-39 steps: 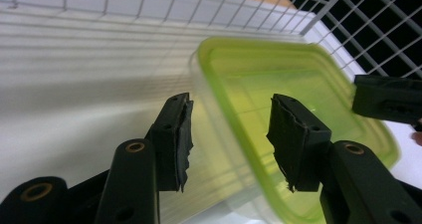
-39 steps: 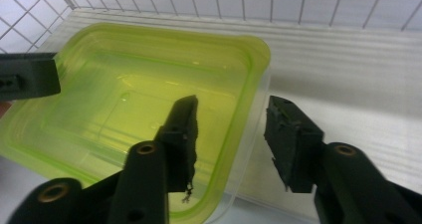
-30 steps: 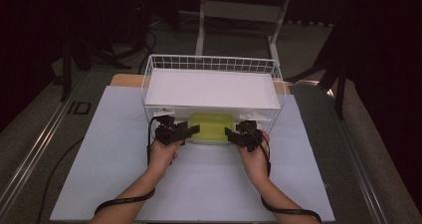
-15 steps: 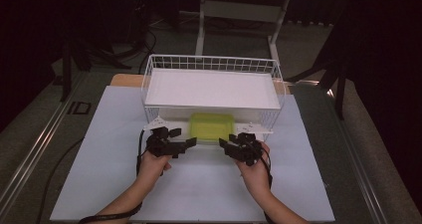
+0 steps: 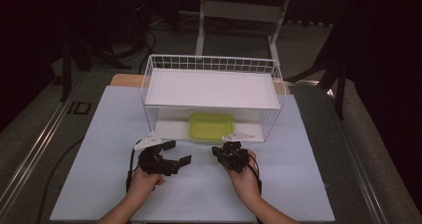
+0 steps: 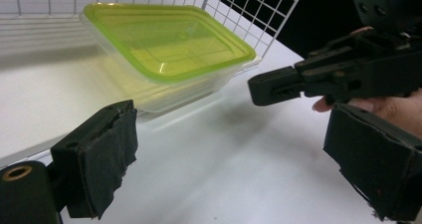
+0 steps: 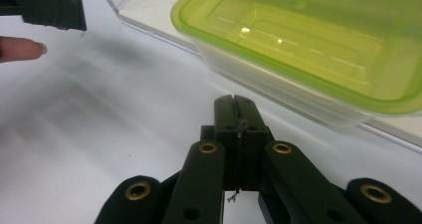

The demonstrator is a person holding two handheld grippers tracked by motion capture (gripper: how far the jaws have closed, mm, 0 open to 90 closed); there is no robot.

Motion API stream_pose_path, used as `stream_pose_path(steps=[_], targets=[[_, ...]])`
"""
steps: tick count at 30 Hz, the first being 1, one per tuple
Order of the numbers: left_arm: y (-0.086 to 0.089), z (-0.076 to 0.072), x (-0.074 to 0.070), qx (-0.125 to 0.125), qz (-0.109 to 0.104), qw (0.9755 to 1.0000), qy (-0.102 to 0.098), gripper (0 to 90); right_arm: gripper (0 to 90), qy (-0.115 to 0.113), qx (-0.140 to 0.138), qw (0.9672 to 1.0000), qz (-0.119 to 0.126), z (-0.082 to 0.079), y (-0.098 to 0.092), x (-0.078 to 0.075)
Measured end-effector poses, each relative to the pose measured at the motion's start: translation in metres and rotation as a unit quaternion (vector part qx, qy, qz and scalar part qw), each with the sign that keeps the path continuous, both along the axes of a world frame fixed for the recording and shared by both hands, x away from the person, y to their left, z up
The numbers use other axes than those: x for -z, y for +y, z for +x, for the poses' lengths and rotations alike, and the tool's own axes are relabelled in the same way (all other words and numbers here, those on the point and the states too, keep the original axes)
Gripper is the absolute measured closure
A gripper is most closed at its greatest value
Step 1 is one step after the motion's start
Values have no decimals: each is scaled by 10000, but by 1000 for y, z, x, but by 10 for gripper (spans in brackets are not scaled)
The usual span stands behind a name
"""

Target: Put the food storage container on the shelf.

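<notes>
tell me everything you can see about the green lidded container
The container is a shallow rectangular tub of clear plastic with rounded corners, closed by a translucent lime-green lid whose top has a raised, stepped panel. It looks empty. It rests flat and upright on the lower white shelf of the white wire basket, at the open front edge under the upper white board. Neither gripper touches it.
</notes>
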State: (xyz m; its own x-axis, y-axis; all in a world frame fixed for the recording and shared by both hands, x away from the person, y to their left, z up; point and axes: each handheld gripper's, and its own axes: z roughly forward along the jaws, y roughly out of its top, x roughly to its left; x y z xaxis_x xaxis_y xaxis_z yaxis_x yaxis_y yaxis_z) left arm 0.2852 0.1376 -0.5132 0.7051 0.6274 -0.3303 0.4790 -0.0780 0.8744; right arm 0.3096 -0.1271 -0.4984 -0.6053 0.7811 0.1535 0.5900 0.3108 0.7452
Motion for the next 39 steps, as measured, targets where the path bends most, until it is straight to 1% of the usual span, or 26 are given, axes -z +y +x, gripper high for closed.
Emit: stream_pose_path(steps=[1,2,3,5,7,8,9,12,13,15,17,18,22,24,25,26,27,29,31,34,35,36,37,38,39], targets=[[0,0,0,0,0,10000,0,76,900,0,0,10000,0,0,0,0],[-1,0,2,40,48,10000,-32,76,900,31,10,10000,-3,1,2,2],[-1,0,4,61,90,9999,-30,67,900,27,31,10000,-58,4,5,6],[-1,-1,4,38,91,9999,31,40,900,50,53,9999,-83,8,8,10],[-1,-2,3,28,113,9999,11,22,900,52,86,9999,-70,9,10,11],[-2,-4,2,-46,207,9997,-77,22,900,50,114,9999,-75,11,12,12],[-2,-5,1,-70,212,9997,-110,22,900,10,132,9998,-116,14,14,14],[-1,-8,-1,-179,251,9992,-270,22,900,-7,177,9997,-148,19,17,18],[-1,-8,-2,-185,239,9991,-286,22,900,-31,189,9997,-166,21,18,19],[0,-9,-2,-219,243,9990,-296,22,900,-46,261,9995,-170,25,19,21],[1,-9,-1,-244,175,9991,-288,22,900,1,322,9994,-128,30,19,23],[2,-9,-1,-260,194,9991,-284,22,900,15,348,9993,-116,31,19,23],[5,-8,-1,-287,98,9993,-238,22,900,24,392,9992,-122,37,21,25],[6,-7,0,-279,77,9993,-221,22,900,-6,431,9990,-143,41,22,25],[7,-6,1,-279,63,9993,-221,22,900,-2,452,9989,-117,43,22,25],[7,-6,1,-279,63,9993,-221,22,900,-2,452,9989,-117,43,22,25],[8,-6,3,-297,110,9993,-209,22,900,-13,507,9986,-121,48,23,25],[9,-6,5,-289,70,9994,-154,22,900,-63,559,9983,-177,53,22,26],[9,-6,6,-295,92,9994,-137,22,899,-72,667,9976,-160,58,20,26],[10,-6,6,-304,82,9994,-172,22,900,-64,785,9969,-93,65,17,25],[10,-6,5,-306,106,9993,-210,22,900,-35,810,9967,-74,67,16,24],[10,-6,5,-319,158,9990,-255,22,900,-56,827,9966,-41,69,16,24],[10,-6,5,-319,158,9990,-255,22,900,-56,827,9966,-41,69,16,24],[10,-6,6,-326,199,9989,-282,22,900,-75,833,9965,-8,72,16,23],[10,-6,7,-309,214,9990,-260,22,899,-116,841,9964,29,75,16,21]])
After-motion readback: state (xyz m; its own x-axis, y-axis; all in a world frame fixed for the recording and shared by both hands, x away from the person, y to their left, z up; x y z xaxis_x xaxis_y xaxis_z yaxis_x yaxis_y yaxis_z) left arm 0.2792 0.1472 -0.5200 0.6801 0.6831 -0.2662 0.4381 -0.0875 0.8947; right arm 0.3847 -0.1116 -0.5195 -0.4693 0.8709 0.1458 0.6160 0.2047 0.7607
